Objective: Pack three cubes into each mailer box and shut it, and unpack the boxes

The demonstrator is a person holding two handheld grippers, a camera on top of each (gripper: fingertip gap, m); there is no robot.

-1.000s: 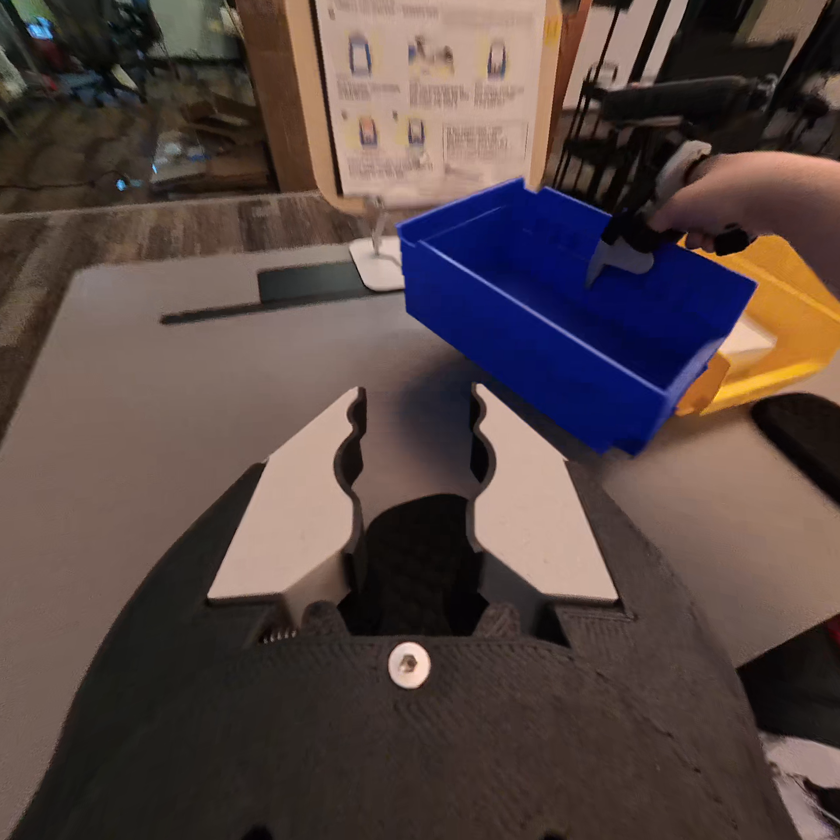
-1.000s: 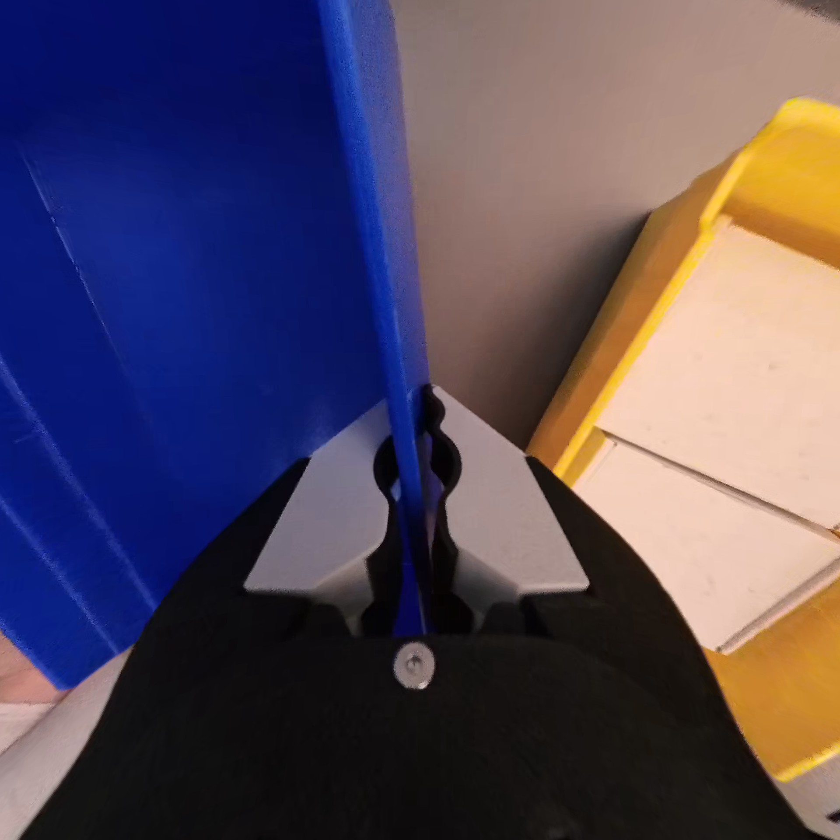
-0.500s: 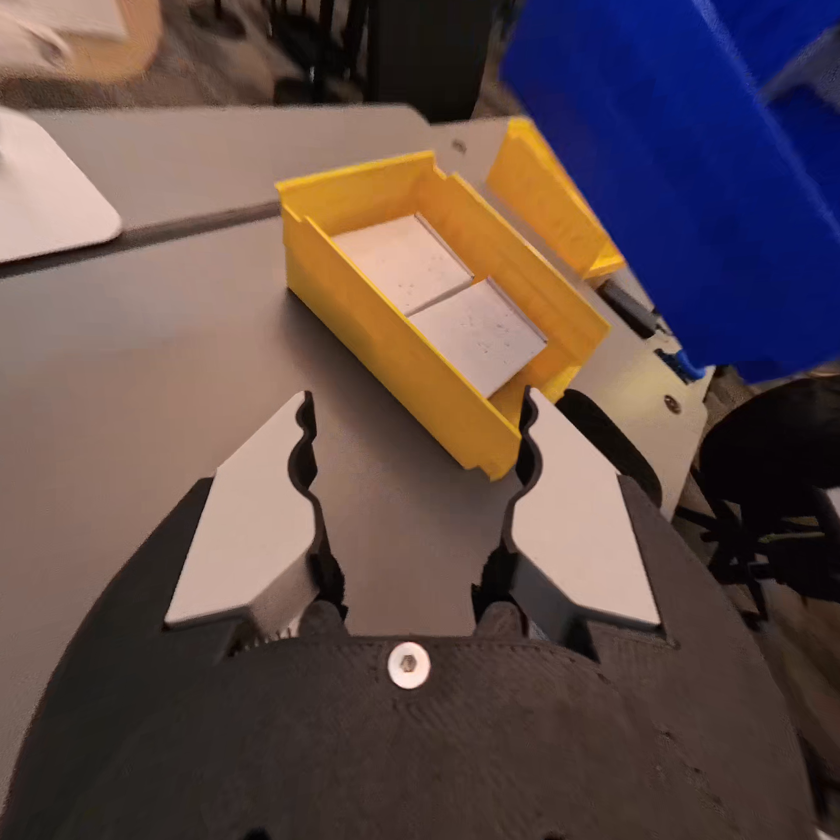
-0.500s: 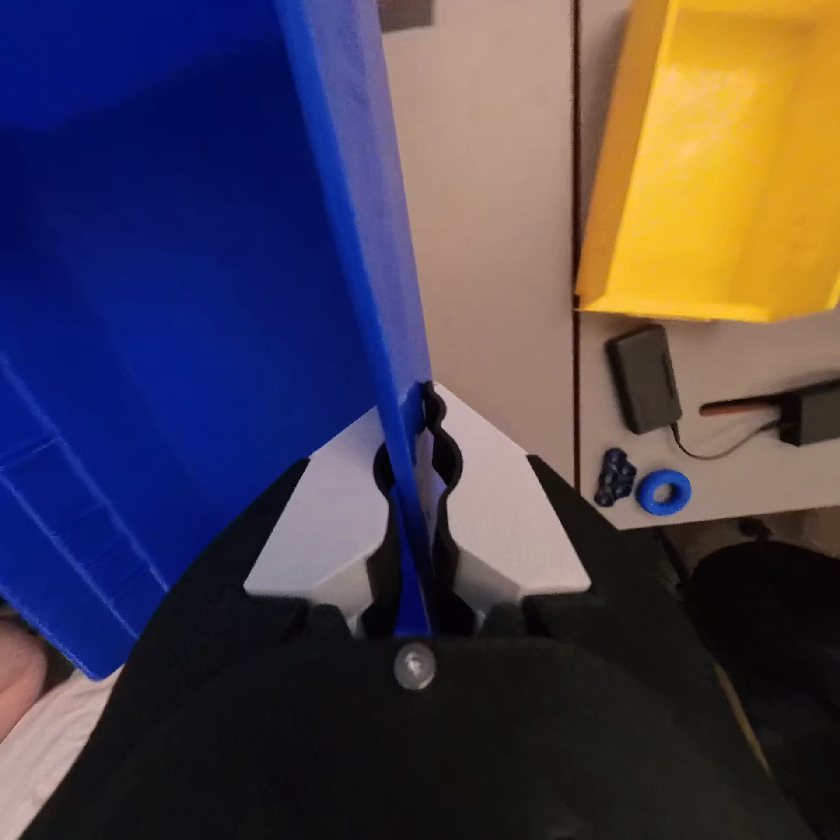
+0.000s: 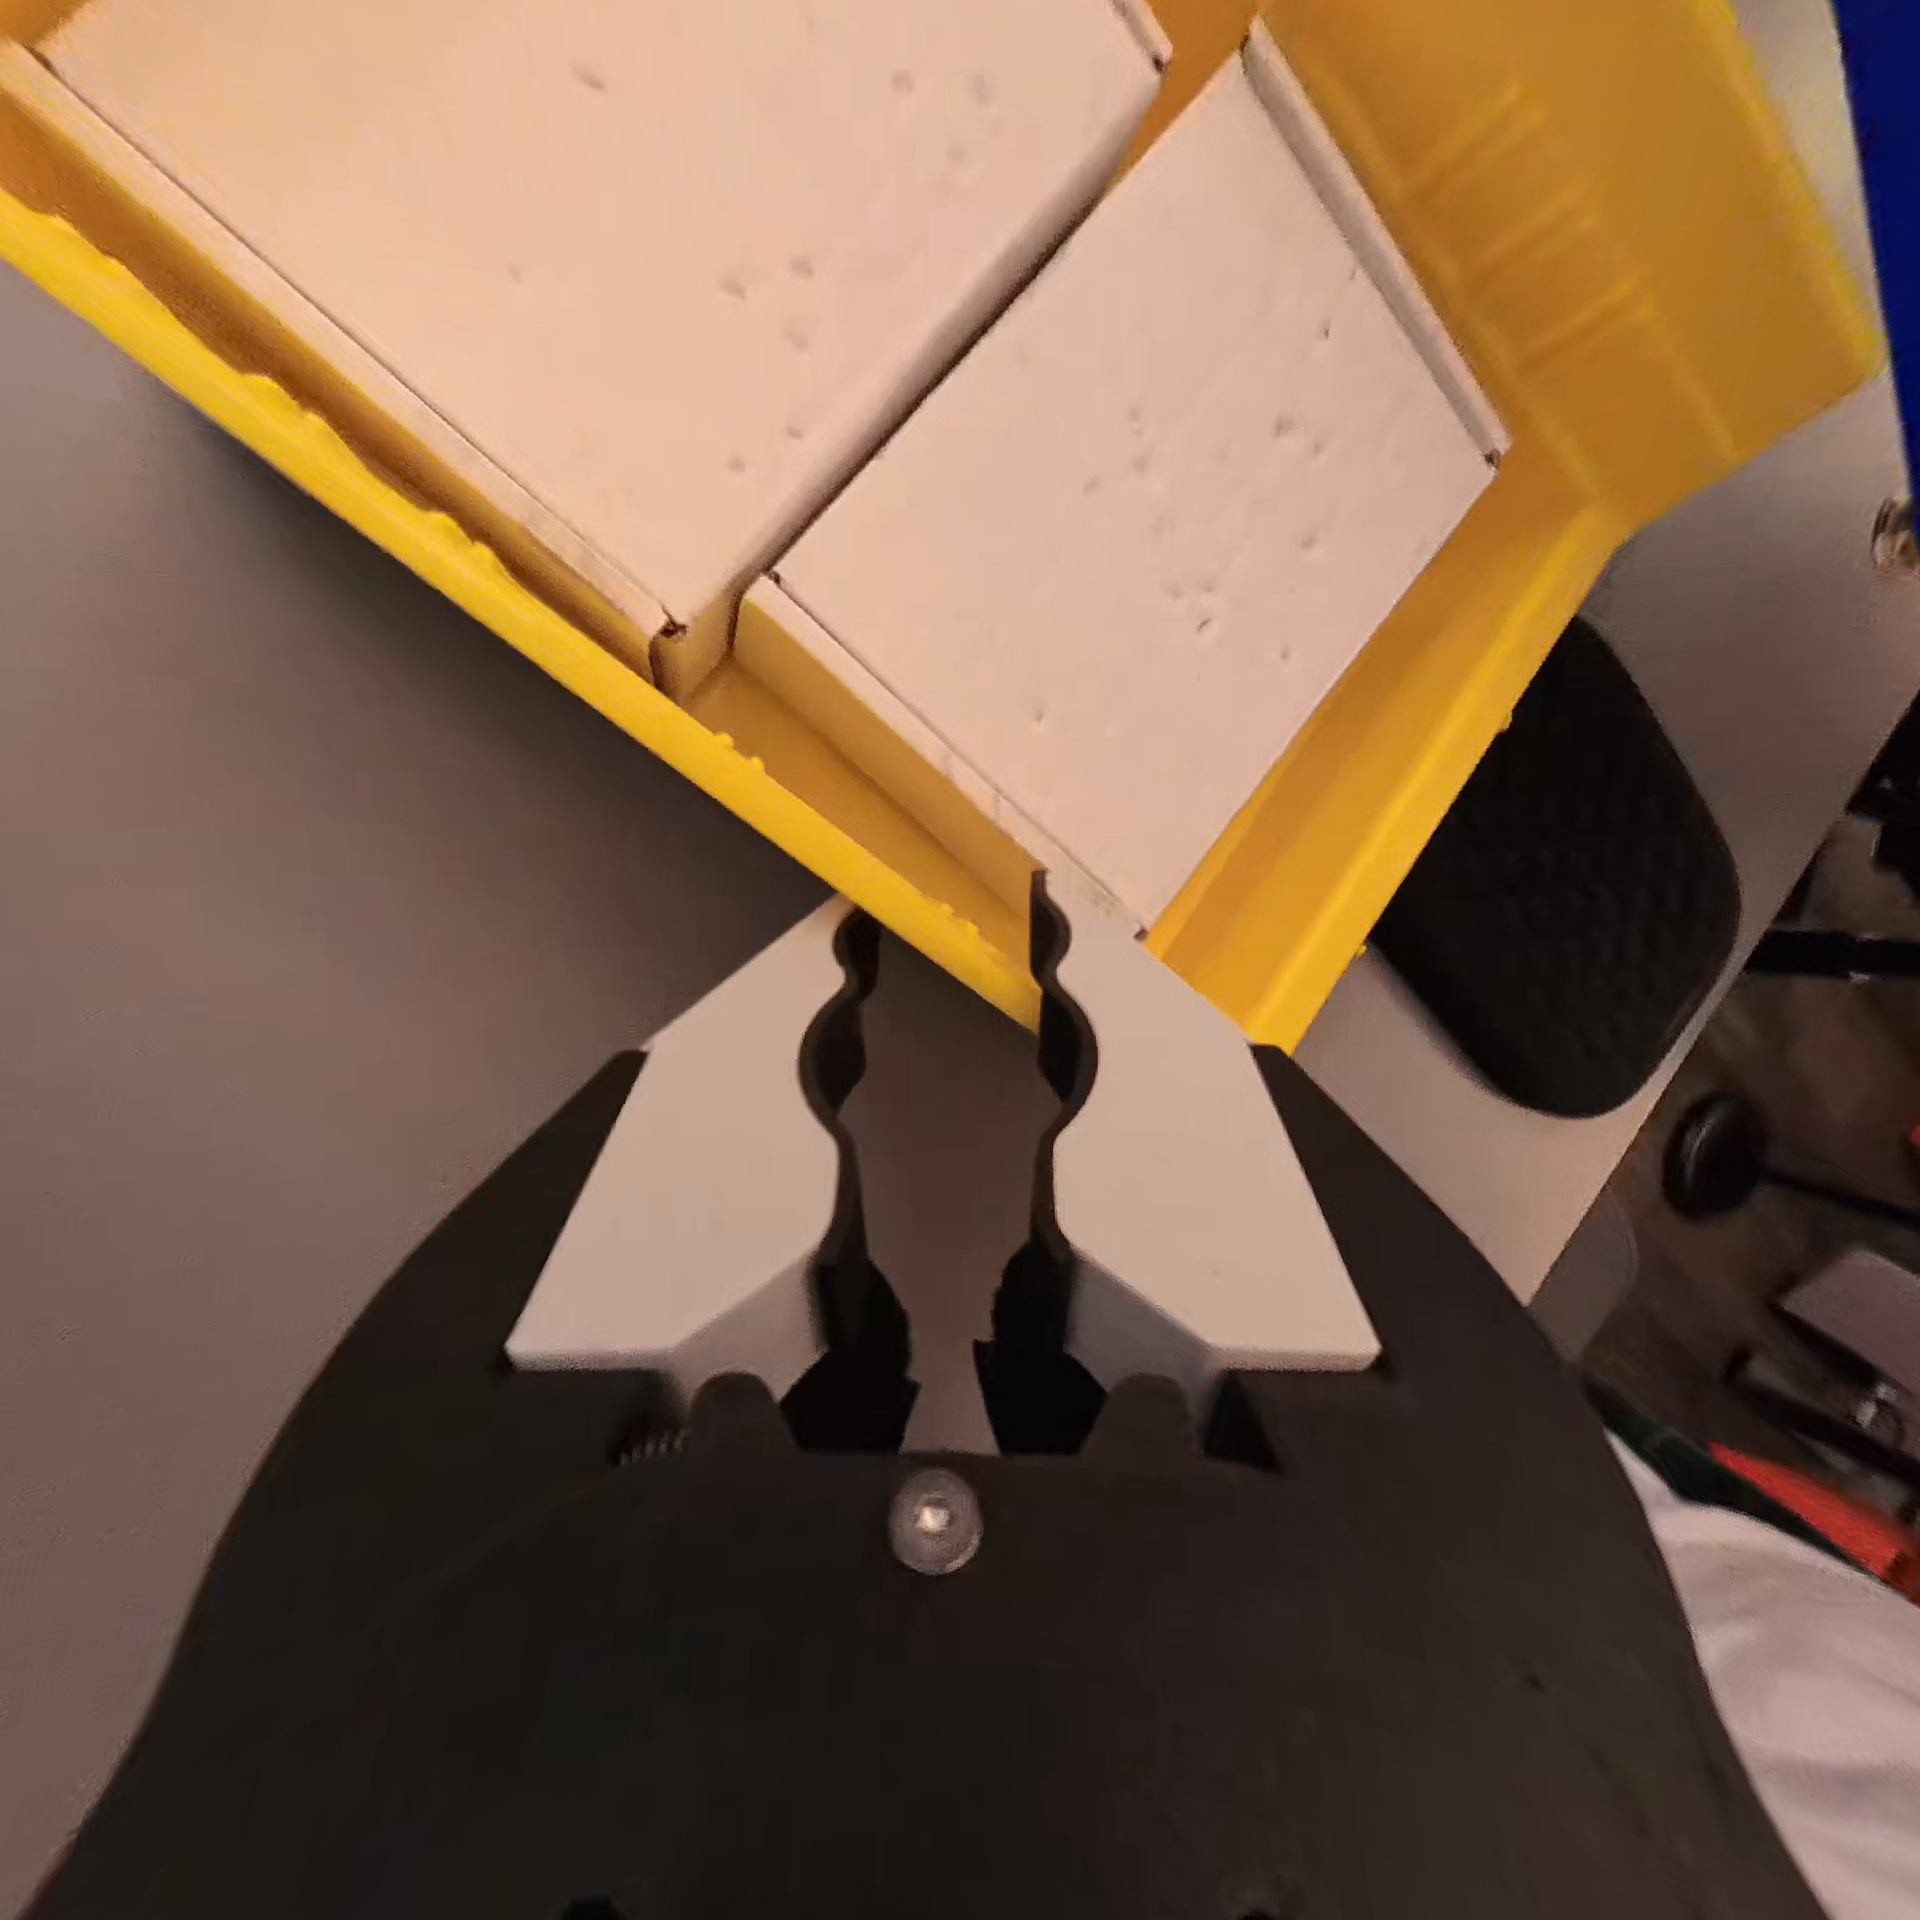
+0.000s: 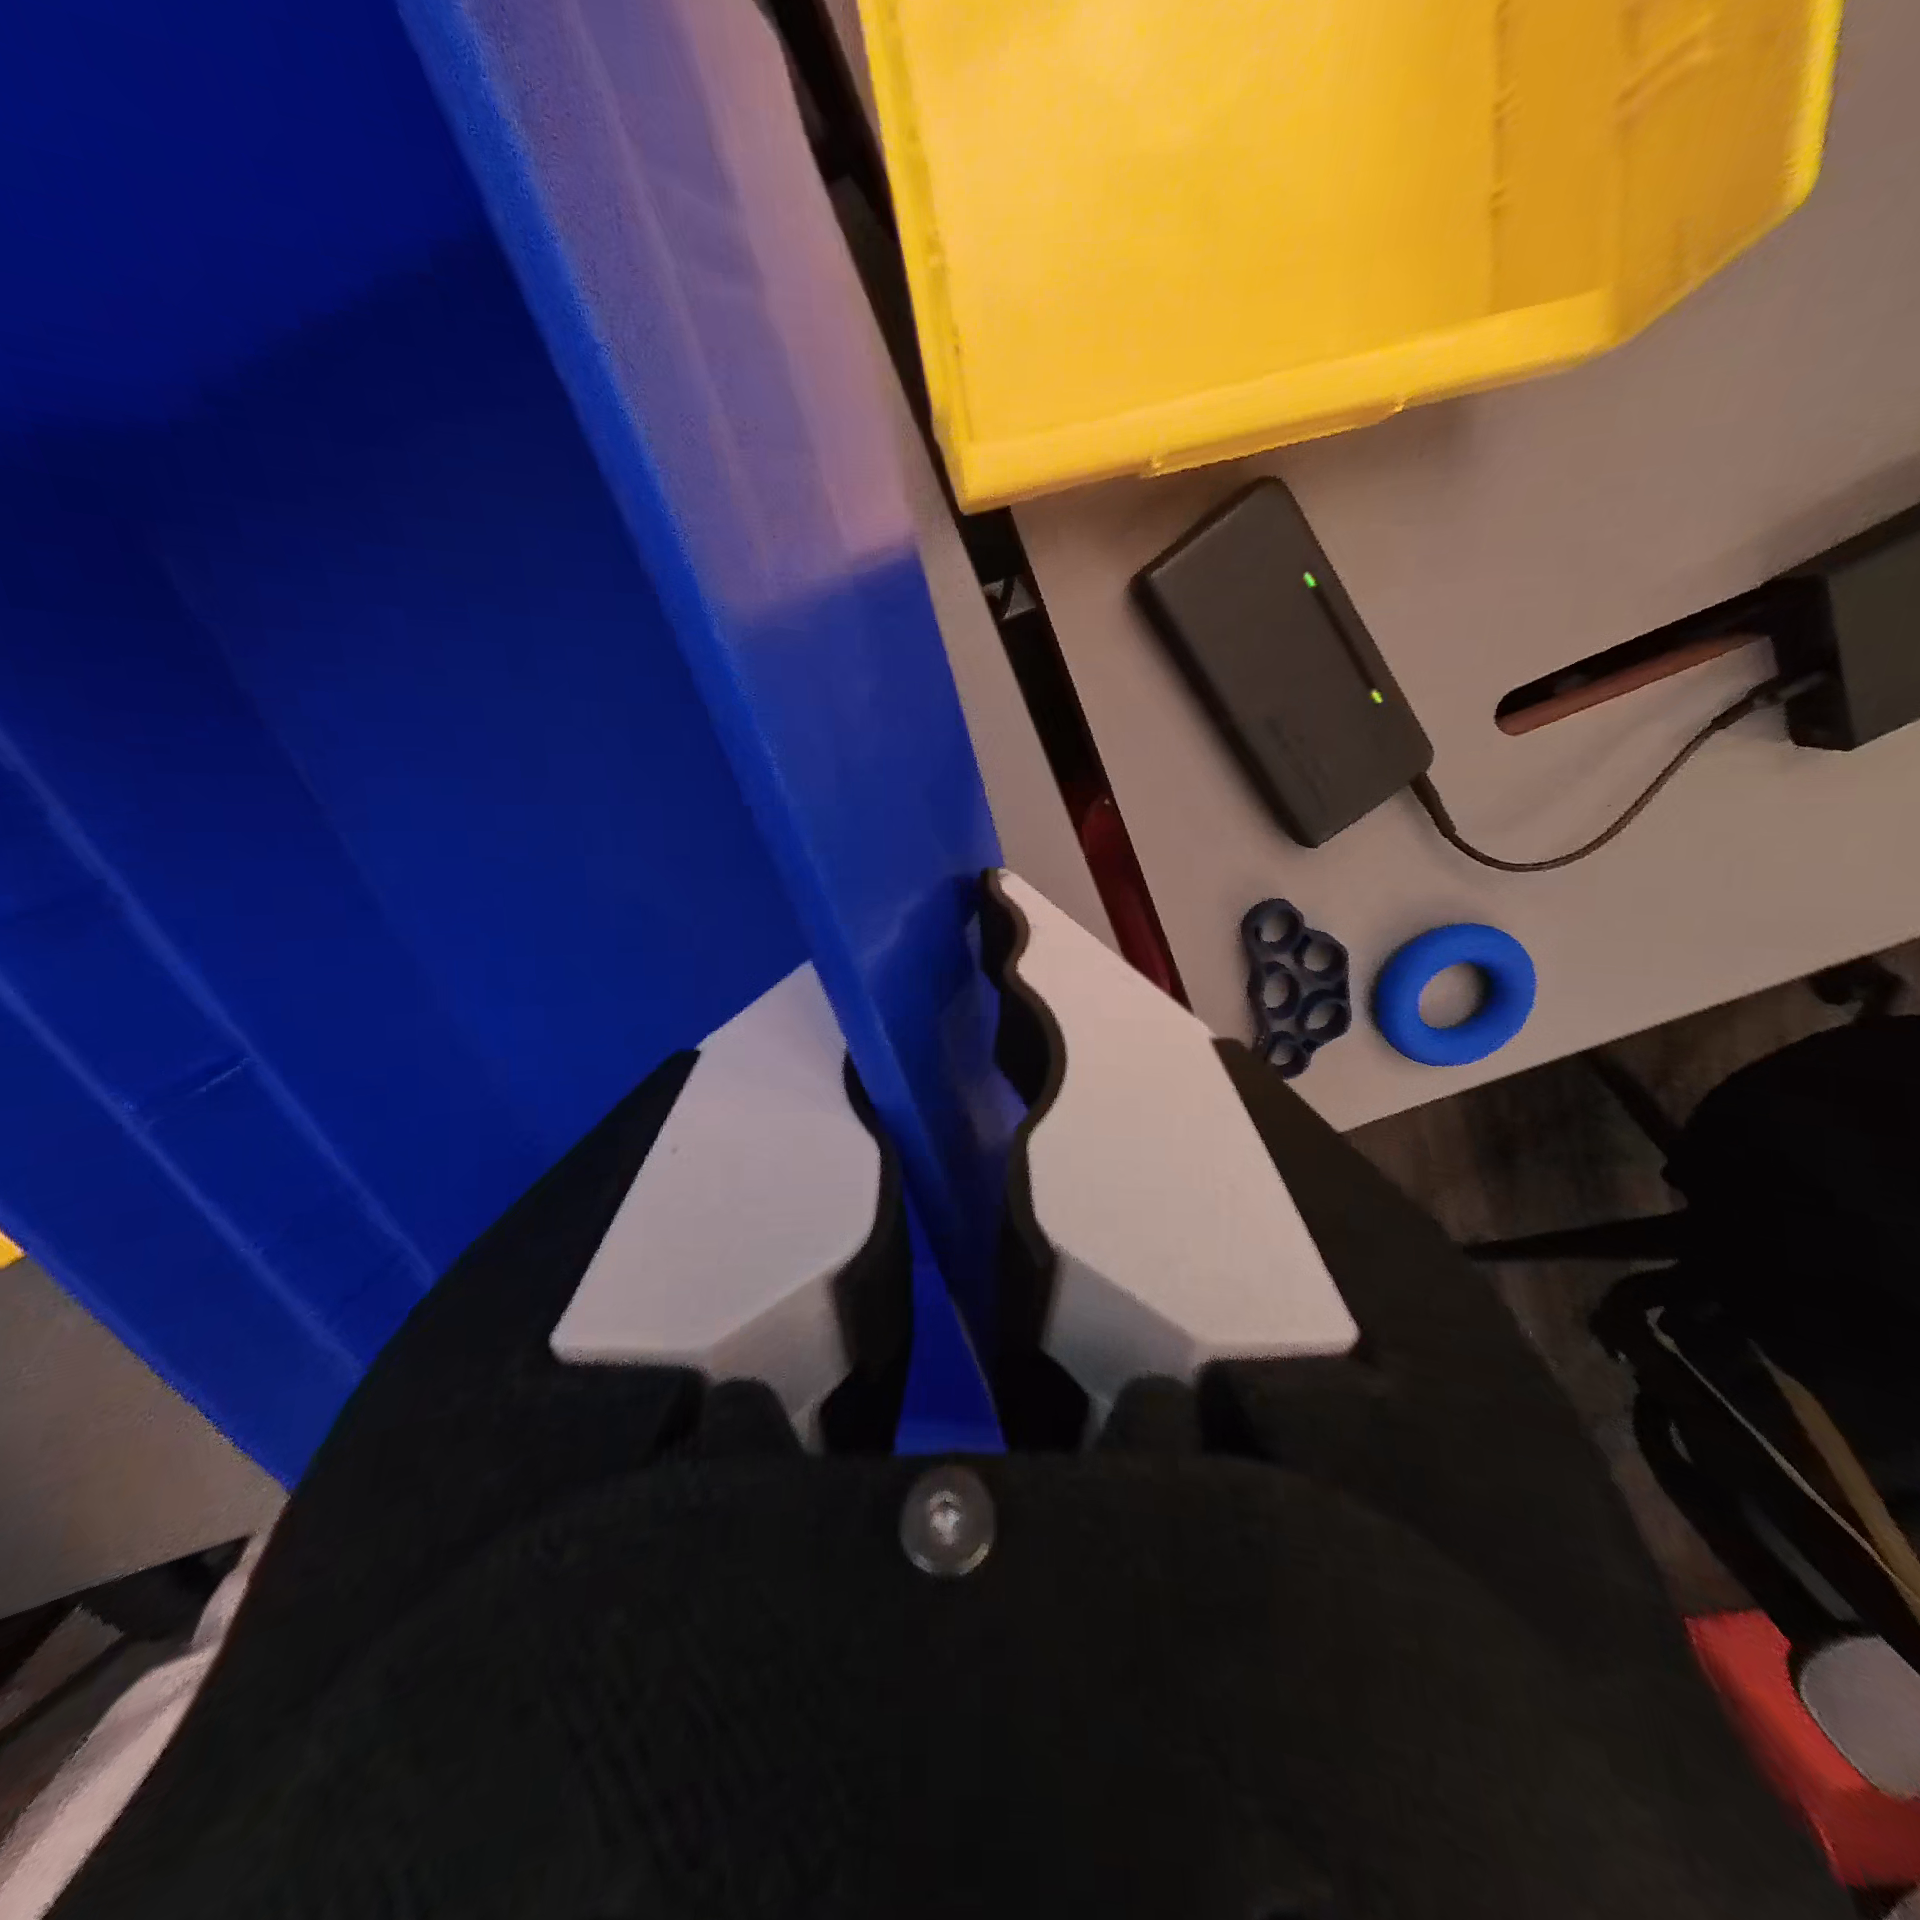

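Observation:
In the left wrist view two shut white mailer boxes (image 5: 623, 260) (image 5: 1143, 499) lie side by side in a yellow bin (image 5: 416, 499). My left gripper (image 5: 940, 904) is open, its fingertips on either side of the bin's near wall by the corner. My right gripper (image 6: 925, 935) is shut on the side wall of an empty blue bin (image 6: 364, 727) and holds it up off the table. No cubes show in either view.
A second, empty yellow bin (image 6: 1299, 260) stands on the table to the right. Near the table edge lie a black device with a cable (image 6: 1278, 665), a blue ring (image 6: 1452, 992) and a small dark blue piece (image 6: 1294, 987). A black pad (image 5: 1558, 904) lies beside the first bin. My right fingertips sit around 45 cm from my left ones.
My left gripper has swung right, come down to the yellow bin's near wall, and its jaws have narrowed. My right gripper has carried the blue bin up and off to the right.

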